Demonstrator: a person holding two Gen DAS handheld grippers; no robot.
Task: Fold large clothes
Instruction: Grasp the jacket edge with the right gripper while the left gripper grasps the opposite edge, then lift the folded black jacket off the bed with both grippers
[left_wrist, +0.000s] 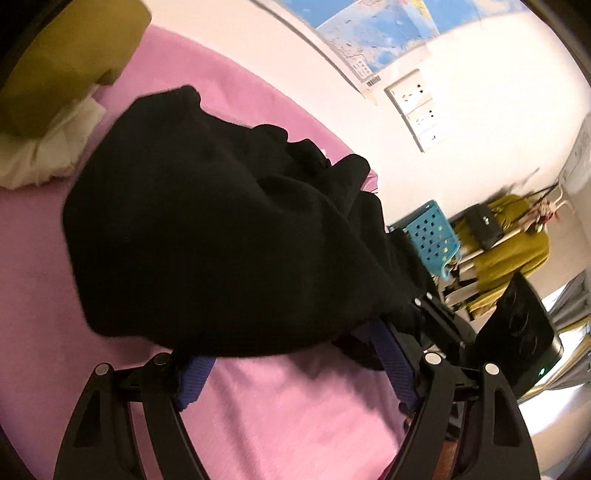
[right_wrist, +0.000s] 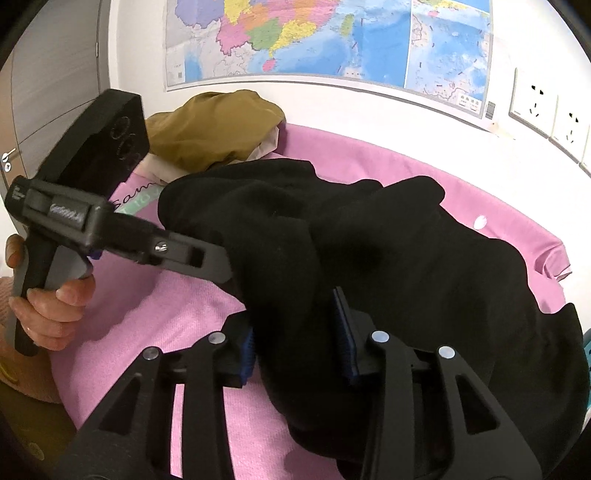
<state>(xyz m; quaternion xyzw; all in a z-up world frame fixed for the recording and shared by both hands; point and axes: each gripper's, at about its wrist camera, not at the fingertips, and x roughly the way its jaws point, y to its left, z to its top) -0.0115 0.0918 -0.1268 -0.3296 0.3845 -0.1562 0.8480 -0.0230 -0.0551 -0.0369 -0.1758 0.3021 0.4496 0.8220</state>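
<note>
A large black garment (left_wrist: 221, 229) lies bunched on a pink cloth-covered table (left_wrist: 277, 413). It drapes over my left gripper (left_wrist: 291, 332), whose blue-padded fingers (left_wrist: 391, 365) stand apart with the cloth over their tips. In the right wrist view the black garment (right_wrist: 388, 258) fills the middle. My right gripper (right_wrist: 295, 332) has a thick fold of it between its blue pads (right_wrist: 345, 343). The left gripper's body (right_wrist: 122, 236) reaches into the garment from the left, held by a hand (right_wrist: 55, 306).
An olive garment (right_wrist: 218, 125) and a white one (left_wrist: 48, 147) are piled at the table's far end. A map (right_wrist: 332, 40) and sockets (right_wrist: 535, 99) are on the wall. A blue perforated basket (left_wrist: 432, 240) and a rack with an olive garment (left_wrist: 509, 251) stand past the table edge.
</note>
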